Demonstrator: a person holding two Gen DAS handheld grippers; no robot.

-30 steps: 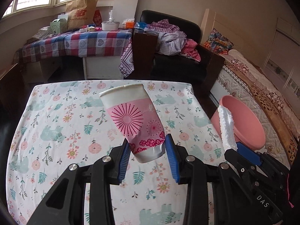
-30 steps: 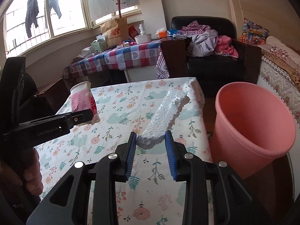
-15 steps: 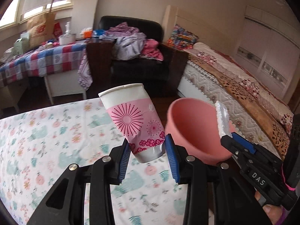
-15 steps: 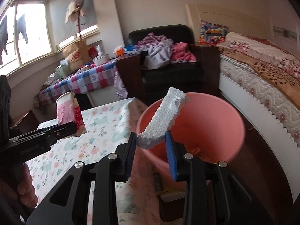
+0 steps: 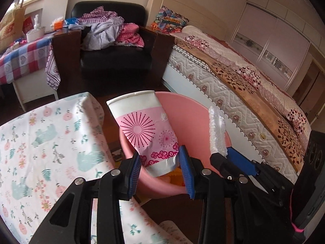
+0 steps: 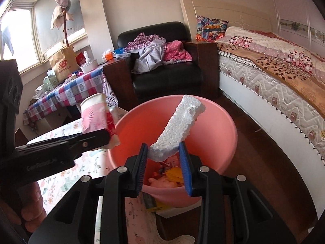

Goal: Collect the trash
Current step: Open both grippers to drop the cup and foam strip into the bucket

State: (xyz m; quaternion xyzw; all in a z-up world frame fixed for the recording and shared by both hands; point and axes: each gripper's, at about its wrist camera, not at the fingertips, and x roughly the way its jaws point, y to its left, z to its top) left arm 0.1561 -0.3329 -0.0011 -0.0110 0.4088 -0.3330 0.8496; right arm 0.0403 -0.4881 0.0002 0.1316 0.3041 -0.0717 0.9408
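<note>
My left gripper [image 5: 160,162] is shut on a crumpled pink and white paper cup [image 5: 145,130] and holds it over the near rim of the pink bin [image 5: 193,109]. My right gripper [image 6: 163,156] is shut on a strip of white styrofoam [image 6: 178,128] above the open pink bin [image 6: 213,122]. The bin holds several pieces of trash [image 6: 170,177] at its bottom. The right gripper with the styrofoam [image 5: 217,130] also shows in the left wrist view, and the cup [image 6: 95,116] in the right wrist view.
The floral tablecloth table [image 5: 40,146] lies to the left of the bin. A bed [image 5: 243,85] runs along the right. A black armchair [image 5: 113,46] piled with clothes stands behind, beside a checked table [image 6: 67,89].
Both grippers have swung right from over the floral table to over the pink bin, each still holding its item.
</note>
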